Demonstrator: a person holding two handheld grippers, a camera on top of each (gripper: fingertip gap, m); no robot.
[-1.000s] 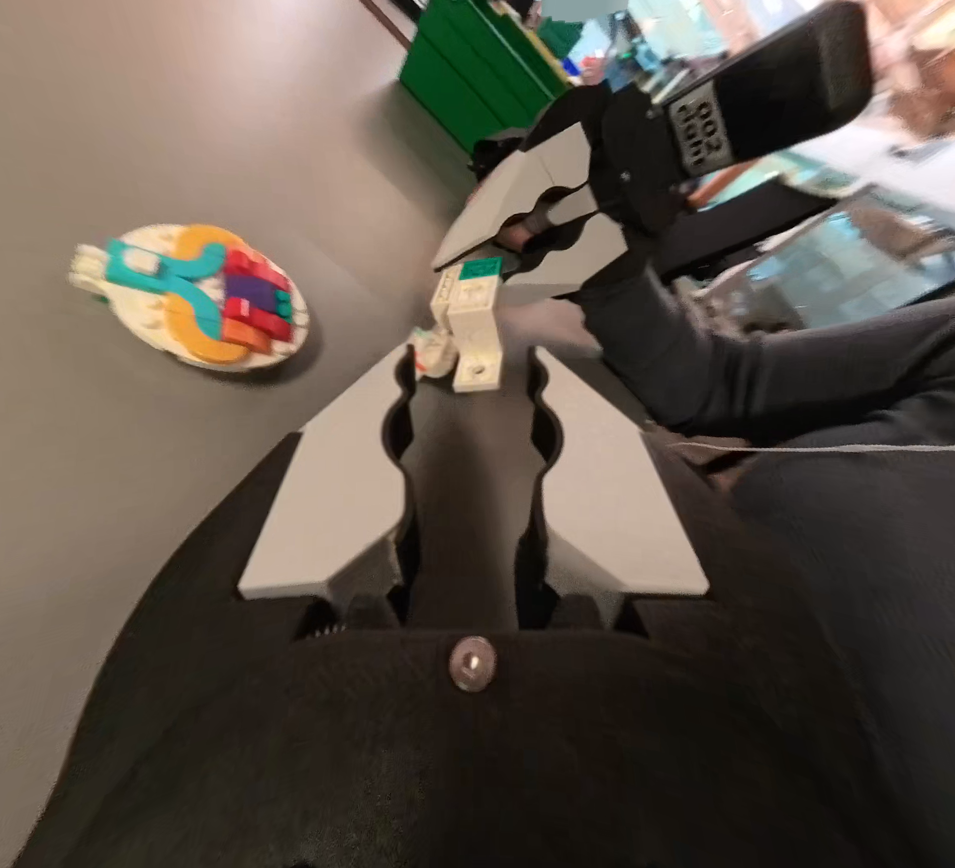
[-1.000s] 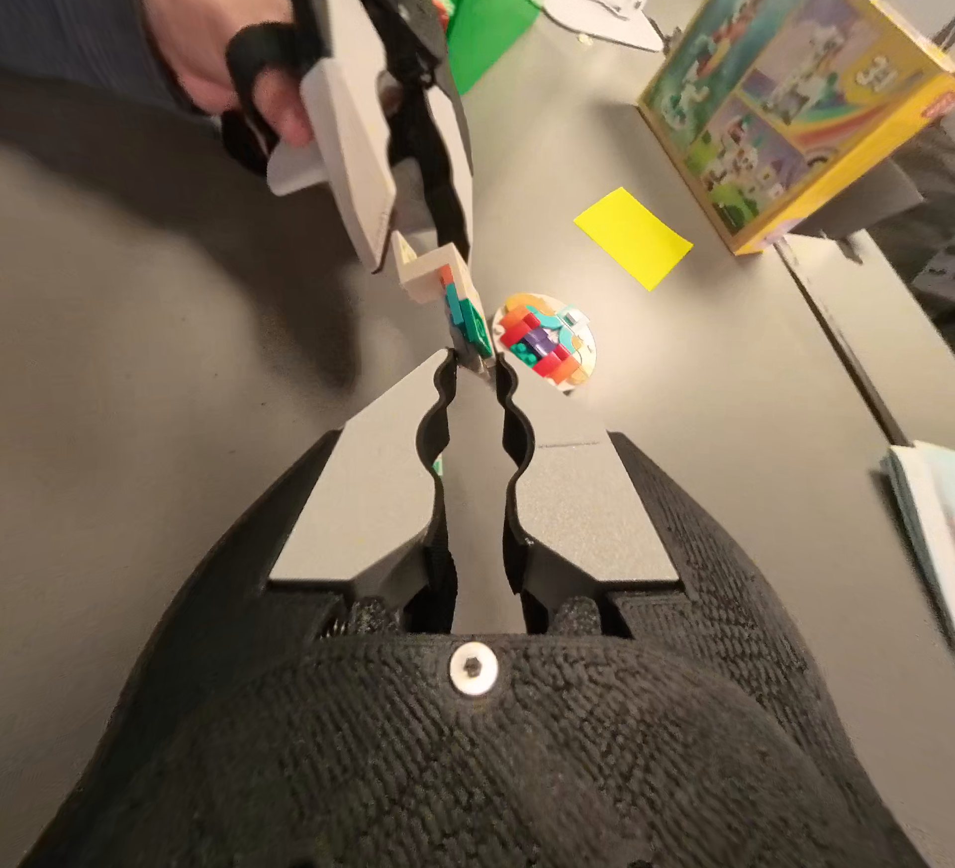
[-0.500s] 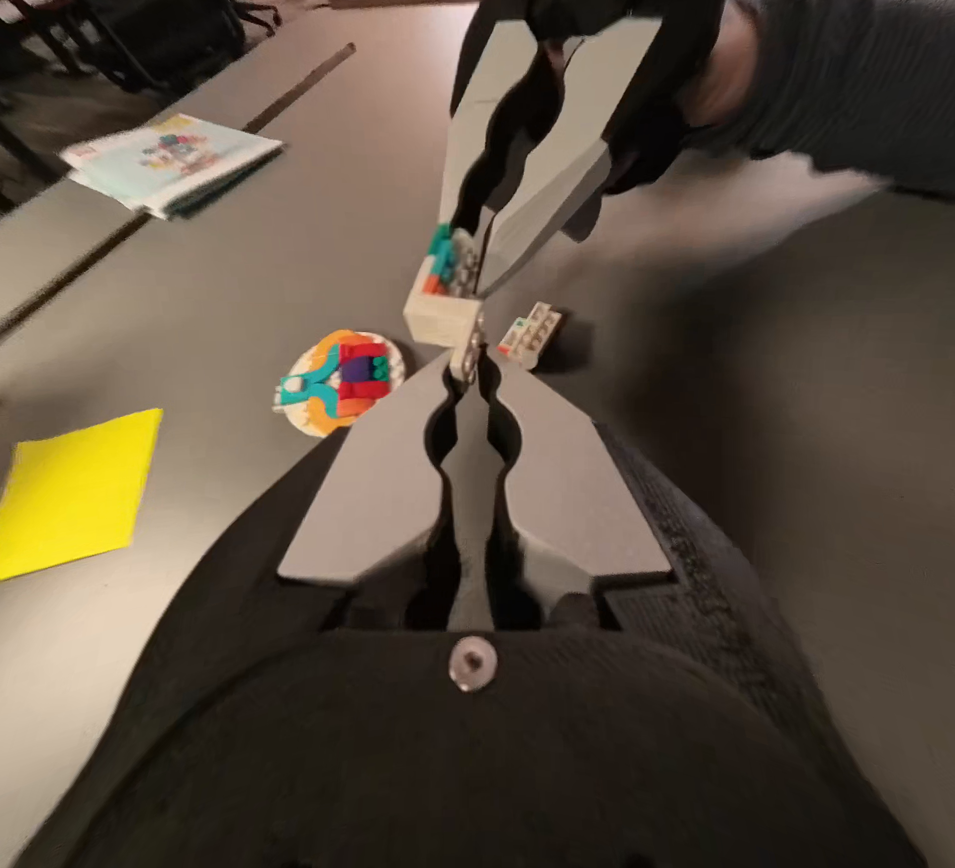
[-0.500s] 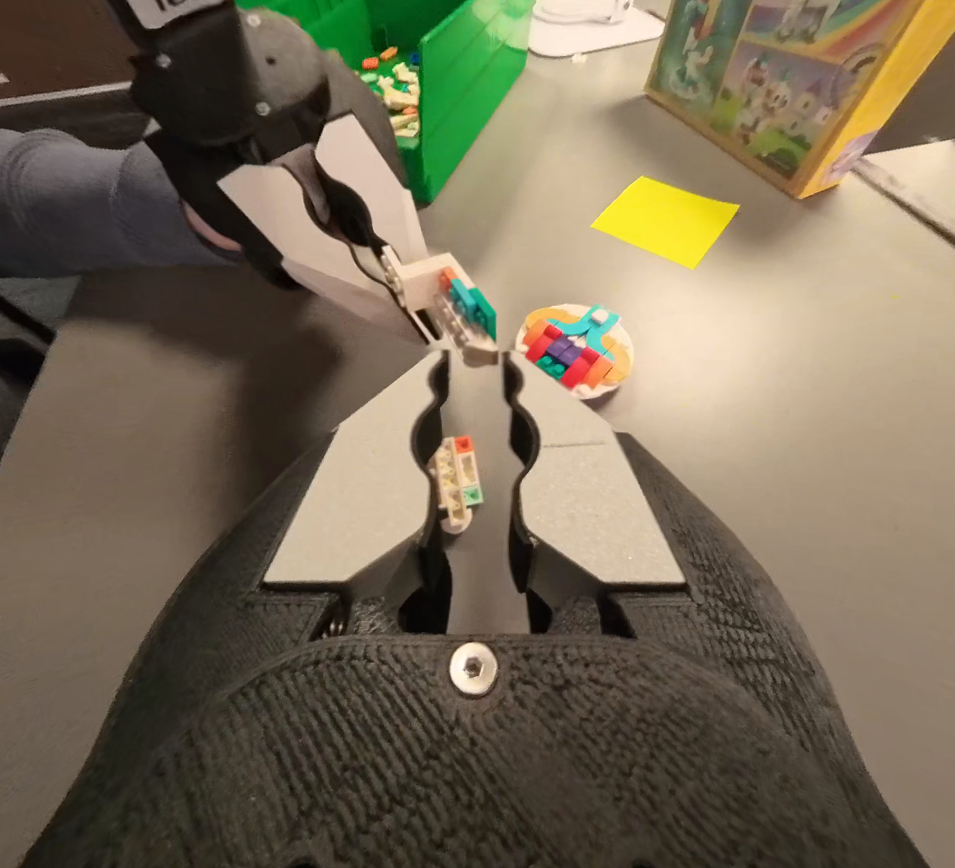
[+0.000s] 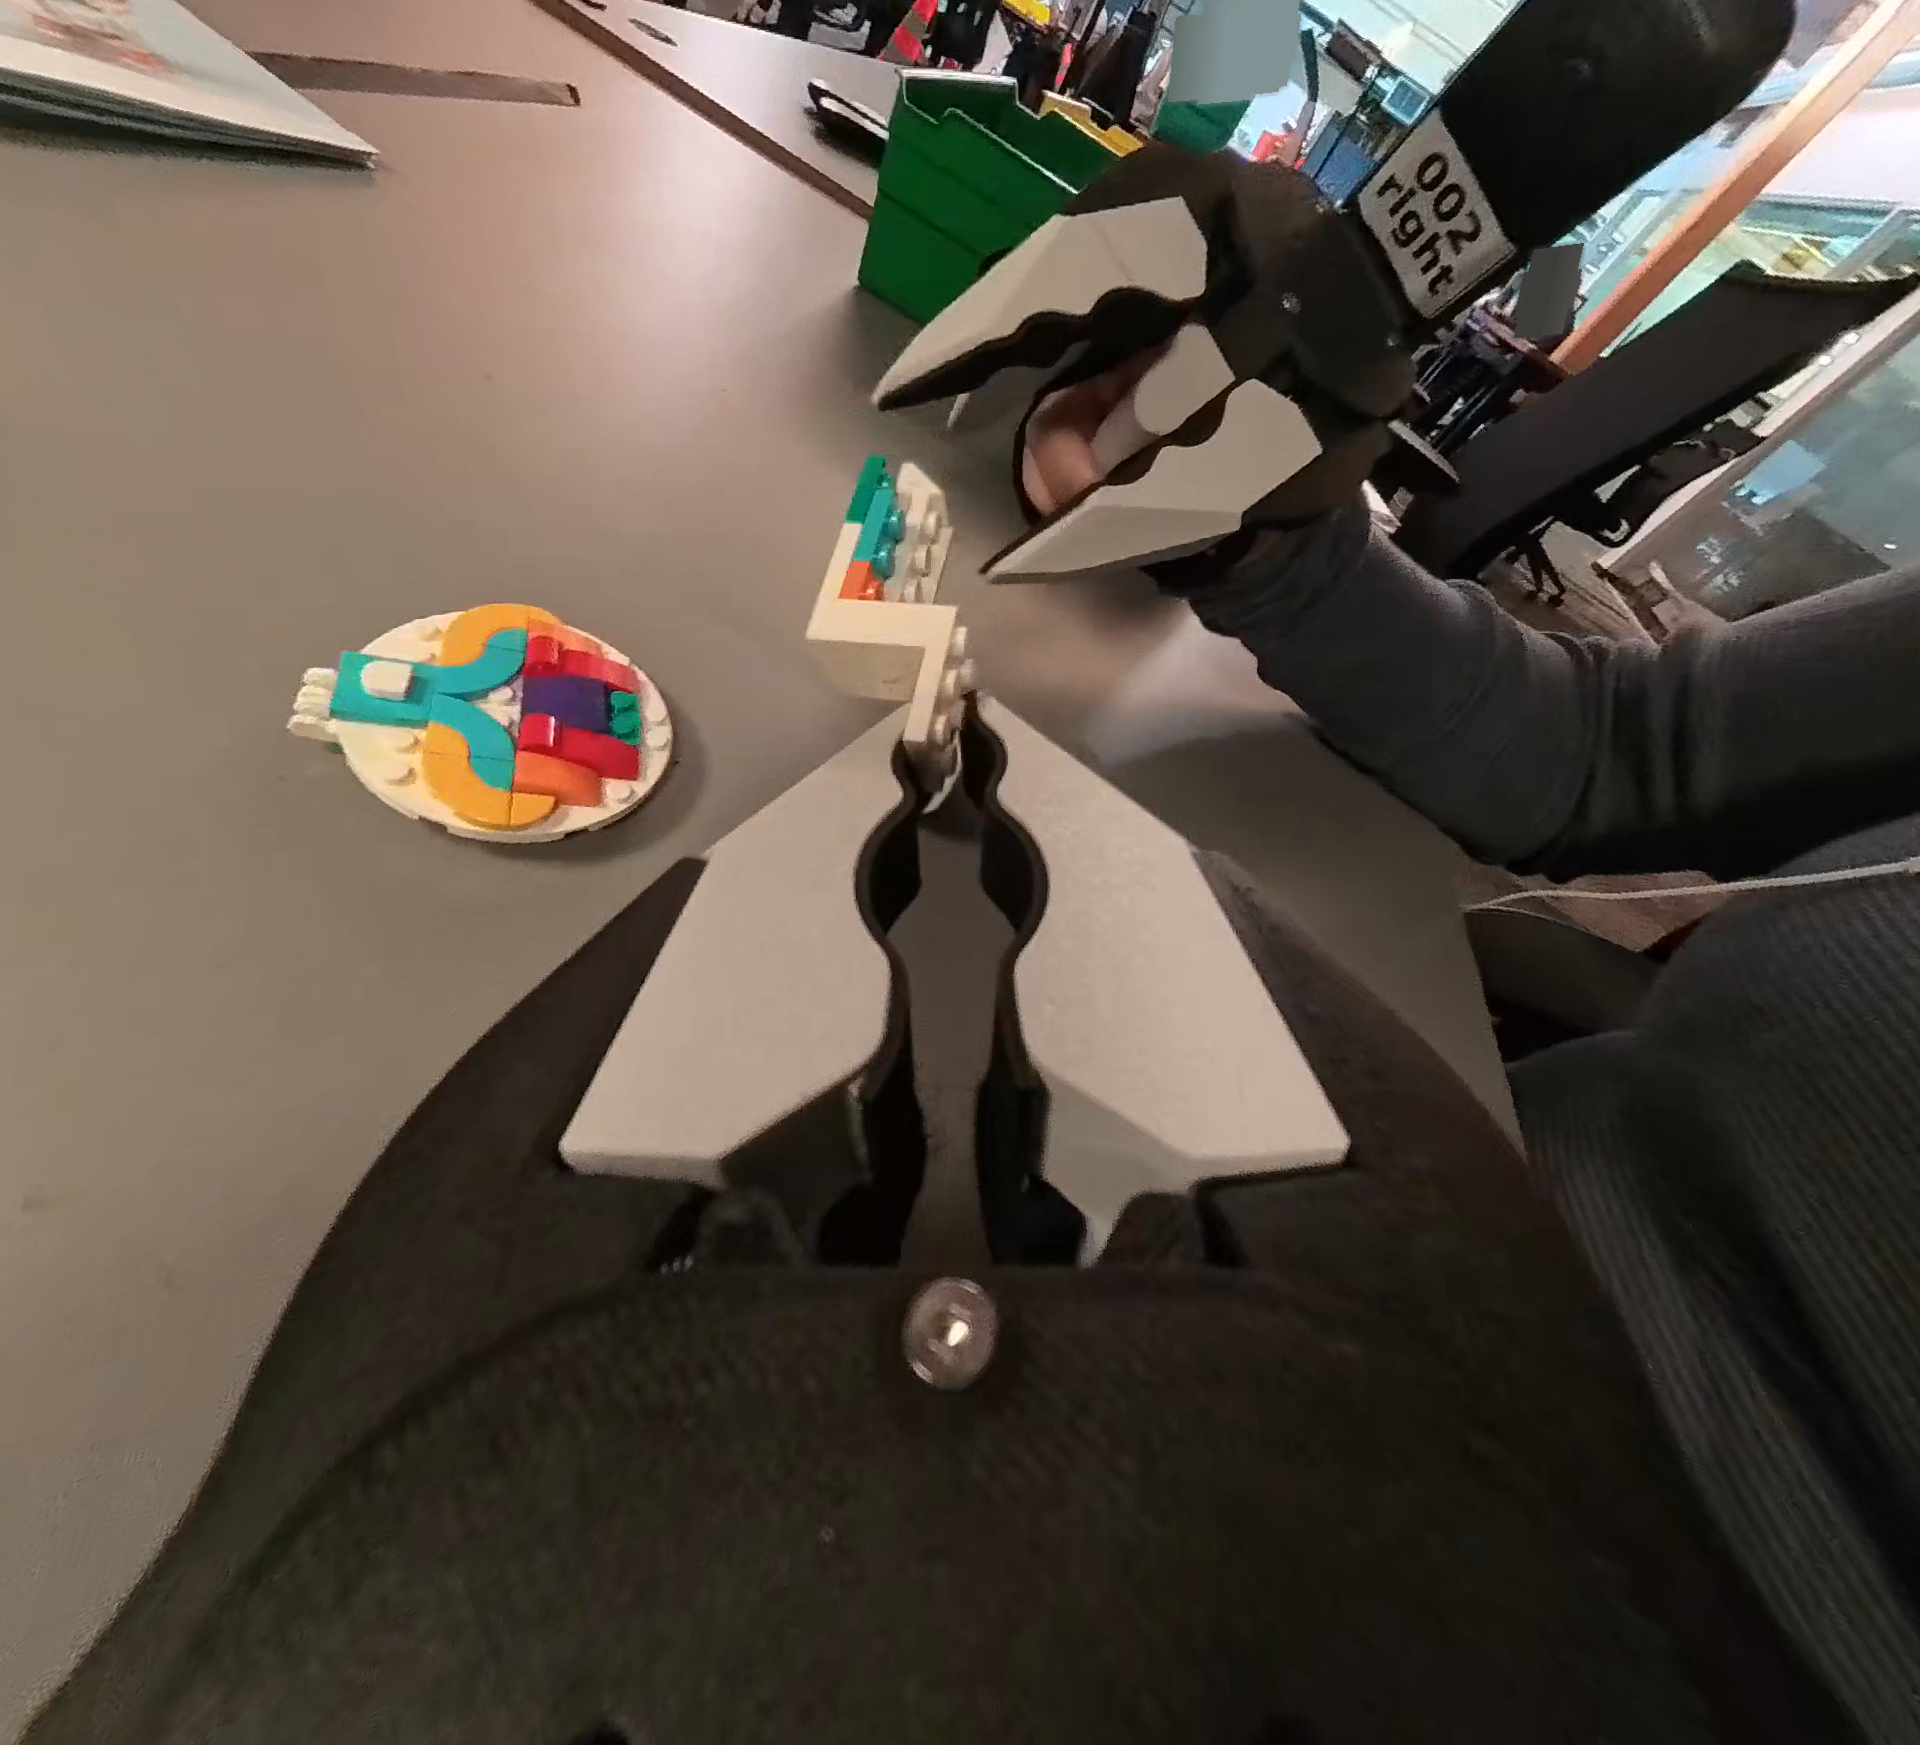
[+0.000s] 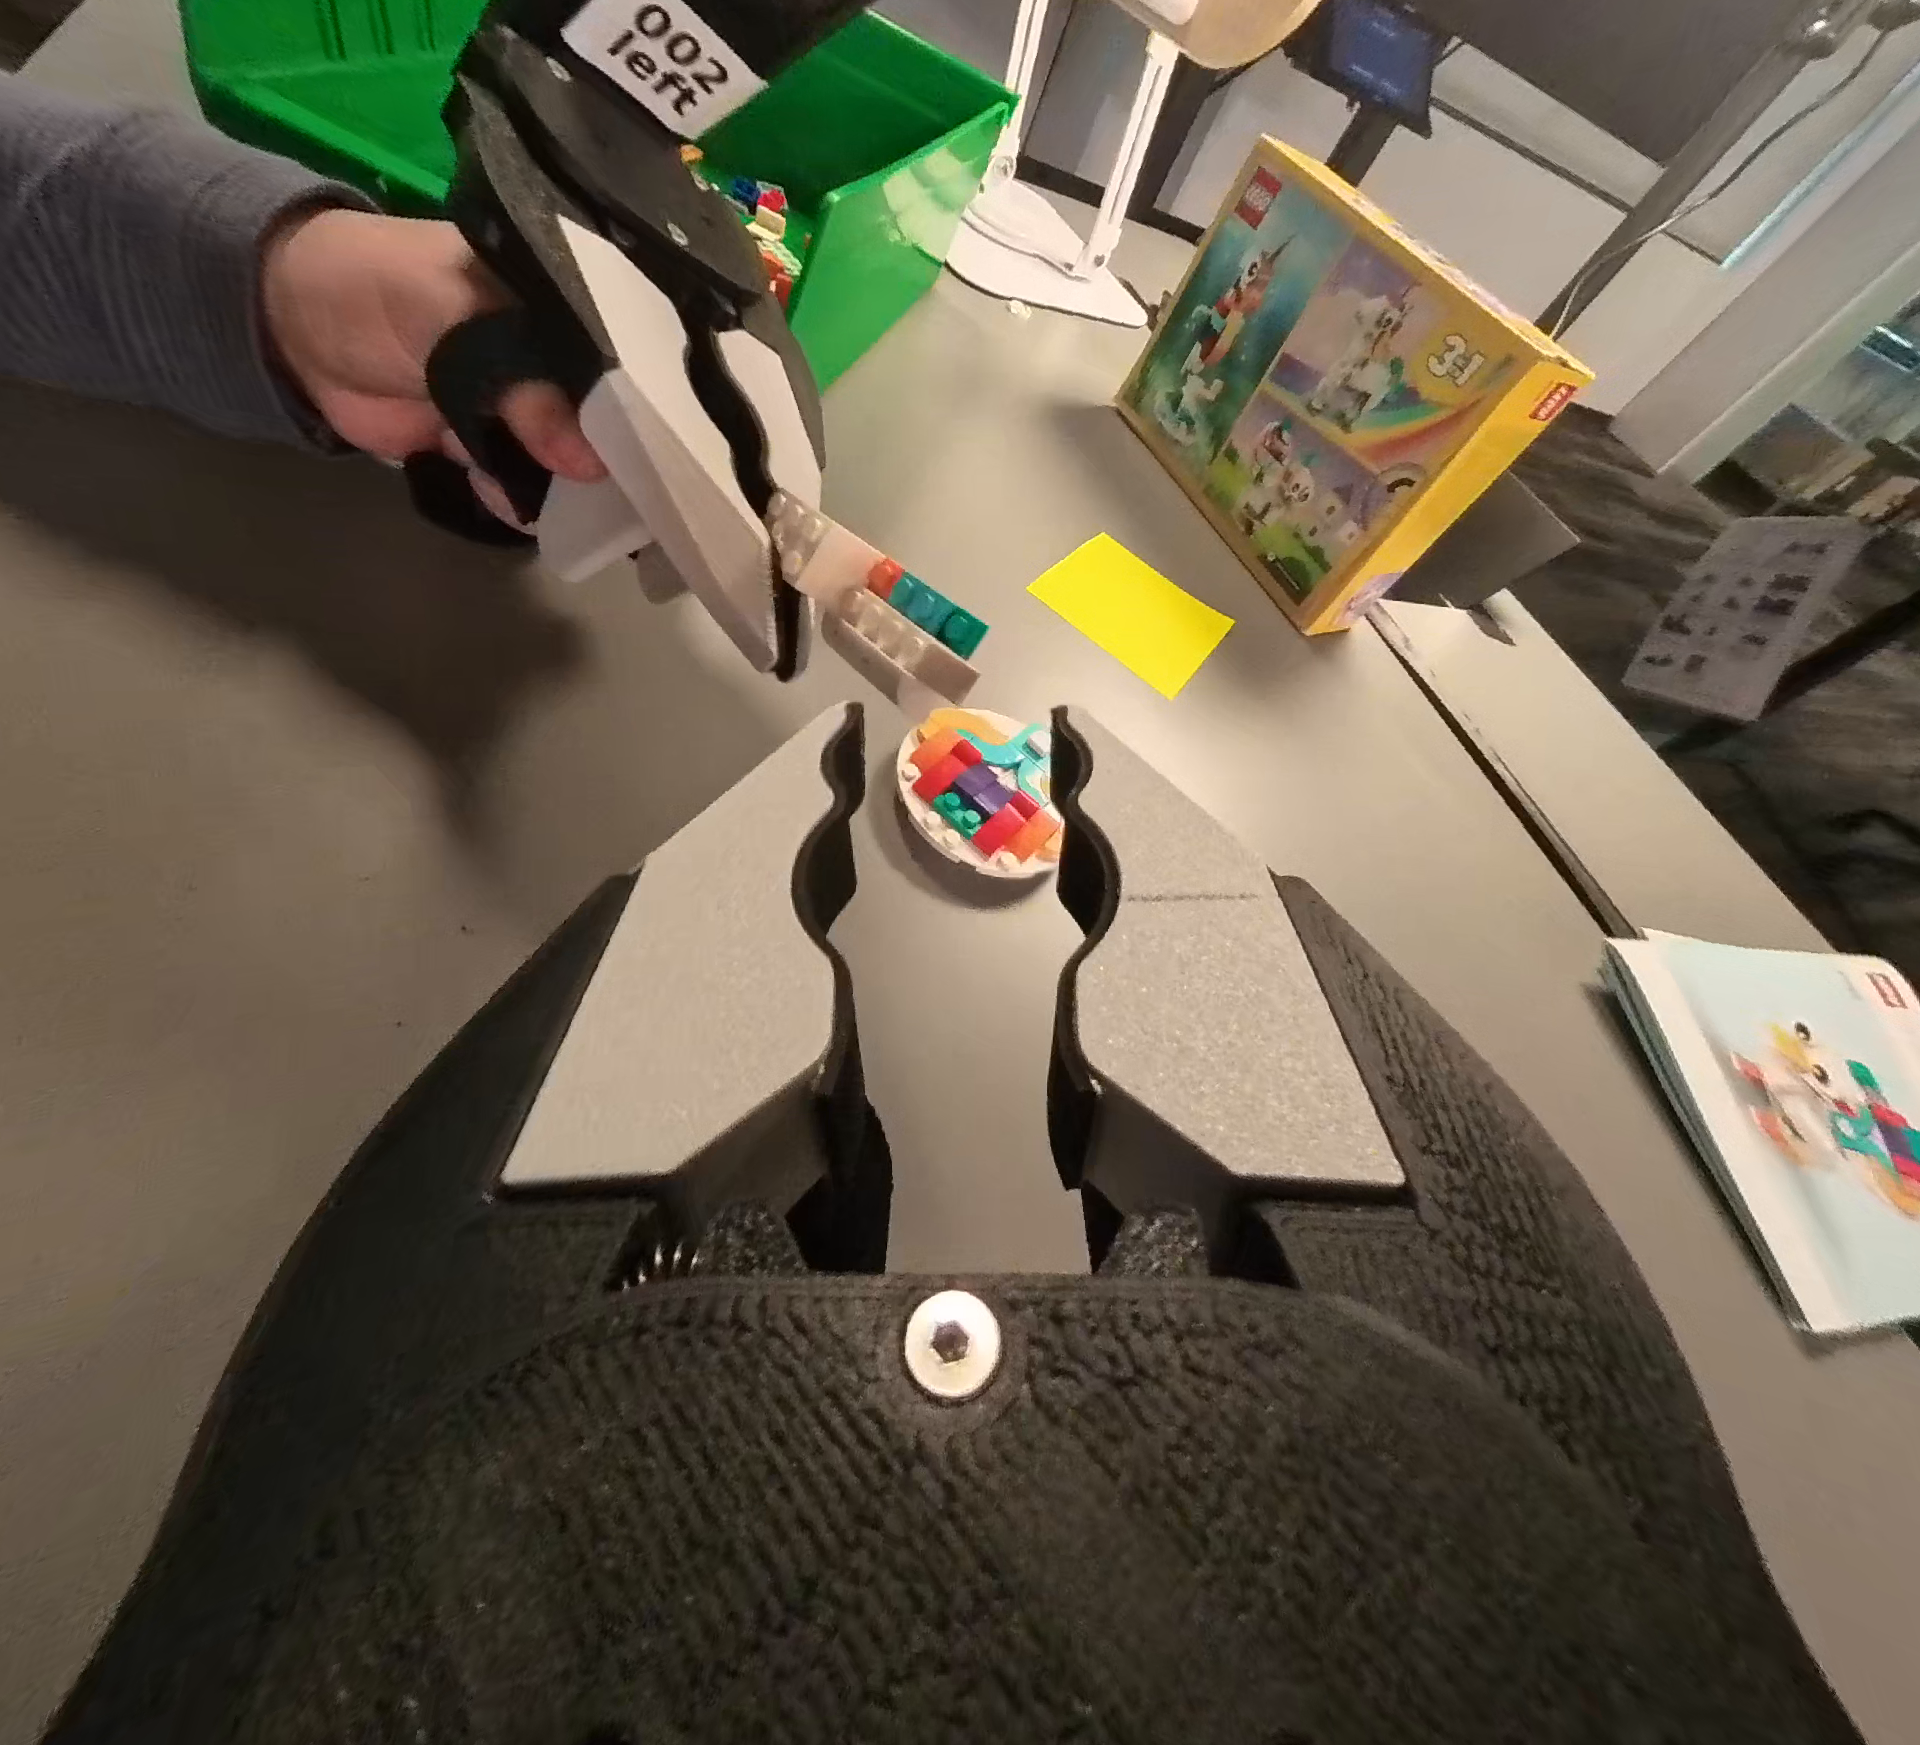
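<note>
Grey table (image 5: 436,345): two grippers, left gripper (image 5: 940,739) clamping one brick assembly (image 5: 888,594).

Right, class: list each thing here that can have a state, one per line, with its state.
Left gripper: shut on the white brick piece, held above the table.
Right gripper: open, empty.
Round brick plate: flat on the table.
Green bin: open, bricks inside.
Booklet: closed.

I see my right gripper (image 6: 956,739) has rough, grainy black plastic and matt grey fingers (image 6: 707,968), with a shiny metal screw (image 6: 951,1347). The bricks (image 6: 894,615) and bin (image 6: 883,209) look glossy plastic, the table (image 6: 260,812) smooth and matt, the box (image 6: 1340,386) glossy card.
</note>
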